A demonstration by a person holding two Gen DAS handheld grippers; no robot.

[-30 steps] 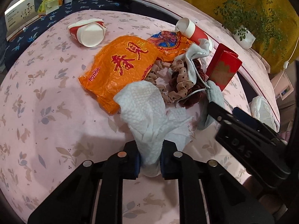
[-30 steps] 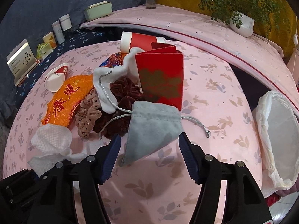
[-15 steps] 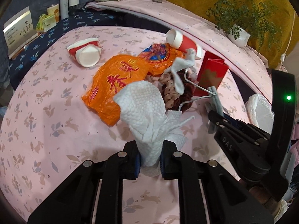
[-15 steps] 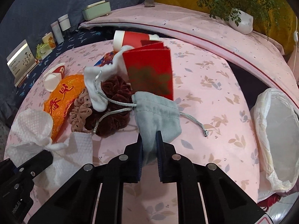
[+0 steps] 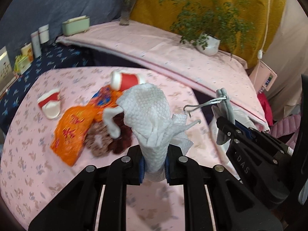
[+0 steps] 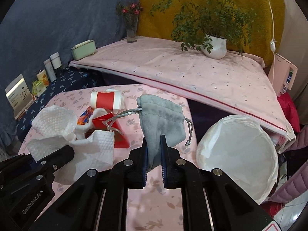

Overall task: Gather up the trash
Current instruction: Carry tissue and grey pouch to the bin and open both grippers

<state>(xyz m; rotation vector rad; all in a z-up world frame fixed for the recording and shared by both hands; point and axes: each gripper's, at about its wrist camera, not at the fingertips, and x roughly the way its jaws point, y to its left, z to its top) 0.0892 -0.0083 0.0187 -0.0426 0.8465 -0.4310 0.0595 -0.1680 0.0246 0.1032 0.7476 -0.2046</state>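
Only the right wrist view shows the open white-lined bin beside the table's right edge; the left view shows the orange wrapper and scrunchies on the pink table. The left gripper pinches a white tissue, lifted. The right gripper pinches a grey pouch, raised near the bin.

Two red paper cups, two scrunchies, one grey pouch, one paper towel
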